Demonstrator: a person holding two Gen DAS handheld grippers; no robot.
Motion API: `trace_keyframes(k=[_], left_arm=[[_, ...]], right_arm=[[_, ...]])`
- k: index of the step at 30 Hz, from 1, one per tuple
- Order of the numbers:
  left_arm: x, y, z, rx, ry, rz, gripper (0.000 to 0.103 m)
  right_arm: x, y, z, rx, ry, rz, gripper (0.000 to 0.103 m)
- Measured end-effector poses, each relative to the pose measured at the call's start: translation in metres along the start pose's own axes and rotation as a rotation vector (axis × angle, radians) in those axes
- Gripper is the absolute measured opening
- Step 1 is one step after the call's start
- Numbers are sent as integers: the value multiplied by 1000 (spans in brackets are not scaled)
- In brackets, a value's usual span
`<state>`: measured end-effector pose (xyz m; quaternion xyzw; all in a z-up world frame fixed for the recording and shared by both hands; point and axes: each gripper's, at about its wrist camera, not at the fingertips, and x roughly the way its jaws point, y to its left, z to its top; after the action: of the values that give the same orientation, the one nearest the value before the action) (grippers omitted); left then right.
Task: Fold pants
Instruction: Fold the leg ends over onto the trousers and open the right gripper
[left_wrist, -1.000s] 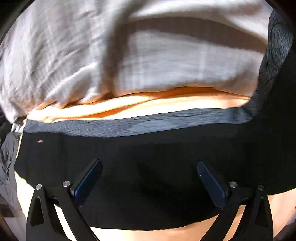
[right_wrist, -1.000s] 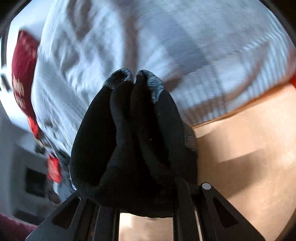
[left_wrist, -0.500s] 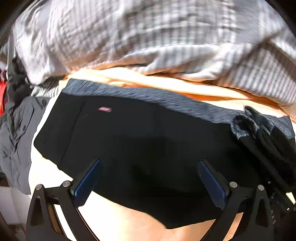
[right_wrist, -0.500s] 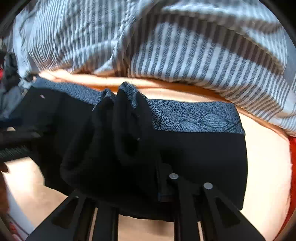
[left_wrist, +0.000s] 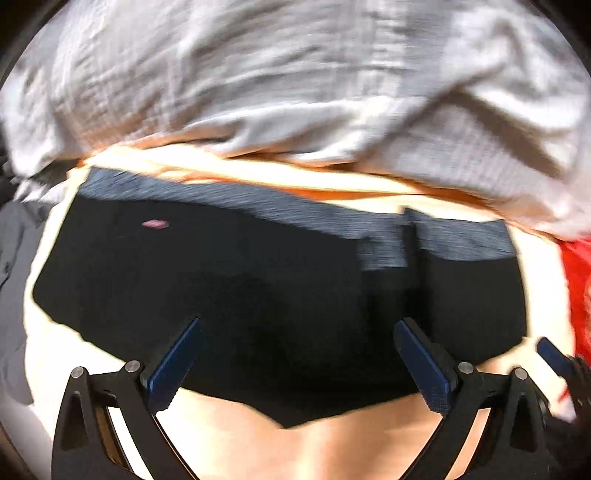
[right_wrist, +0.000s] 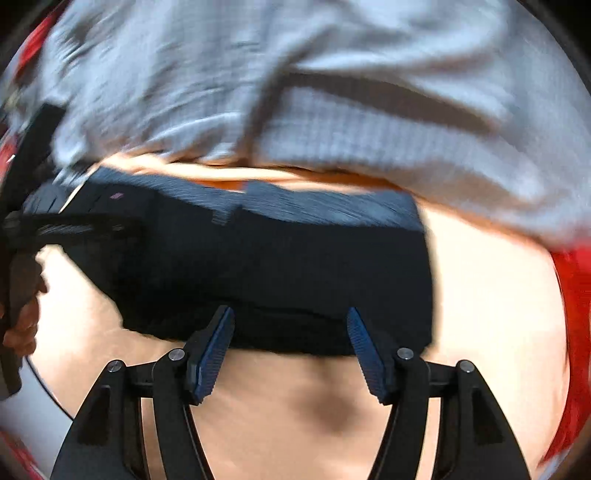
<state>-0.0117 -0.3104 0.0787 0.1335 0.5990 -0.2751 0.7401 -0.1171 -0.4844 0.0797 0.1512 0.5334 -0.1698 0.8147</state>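
Note:
Black pants (left_wrist: 258, 295) with a grey patterned waistband (left_wrist: 258, 206) lie flat on a pale peach surface, one end folded over at the right (left_wrist: 476, 295). My left gripper (left_wrist: 295, 354) hovers open over the near edge, nothing between its blue pads. In the right wrist view the same pants (right_wrist: 295, 266) lie in front of my right gripper (right_wrist: 290, 339). Its jaws are opening, and its pads stand apart just above the near hem with no cloth pinched. The right gripper's fingertip (left_wrist: 554, 356) shows at the right edge of the left wrist view.
A rumpled grey striped cloth (left_wrist: 295, 92) fills the far side behind the pants. Dark grey clothing (left_wrist: 14, 266) lies at the left and a red item (left_wrist: 578, 295) at the right. A hand holding the left gripper (right_wrist: 22, 325) appears at the left of the right wrist view.
The right gripper carried a bunched end of the pants over the laid-out part, then let go; its jaws have parted and the cloth lies flat. The left gripper stayed open and shifted sideways.

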Motion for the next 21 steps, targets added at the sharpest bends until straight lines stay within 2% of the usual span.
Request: trace_keyframes(k=[1, 2, 3, 4, 5, 8, 13, 15, 17, 19, 21], left_arm=[[-2, -10, 0, 15, -3, -25, 103], [-4, -19, -1, 29, -5, -45, 98], [-5, -29, -2, 48, -3, -60, 88], [-1, -38, -2, 71, 11, -70, 82], [6, -43, -1, 86, 29, -79, 77], [26, -56, -4, 100, 72, -125, 76], [48, -65, -6, 97, 106, -183, 75], [58, -70, -4, 96, 135, -191, 37], [67, -69, -3, 98, 157, -183, 15], [58, -66, -3, 71, 147, -226, 13], [49, -65, -4, 82, 123, -233, 13]], right_arm=[[-2, -15, -1, 43, 9, -10, 68], [-2, -25, -3, 67, 17, -19, 67], [0, -37, -4, 98, 29, -32, 63], [1, -46, -6, 118, 39, -35, 57], [2, -54, -7, 139, 51, -33, 55], [3, -73, -14, 209, 82, -6, 54], [7, -76, -22, 230, 95, 35, 54], [10, -77, -25, 230, 101, 43, 54], [12, -78, -25, 238, 107, 51, 54], [13, -81, -25, 260, 108, 60, 54], [11, -85, -25, 271, 103, 59, 54]])
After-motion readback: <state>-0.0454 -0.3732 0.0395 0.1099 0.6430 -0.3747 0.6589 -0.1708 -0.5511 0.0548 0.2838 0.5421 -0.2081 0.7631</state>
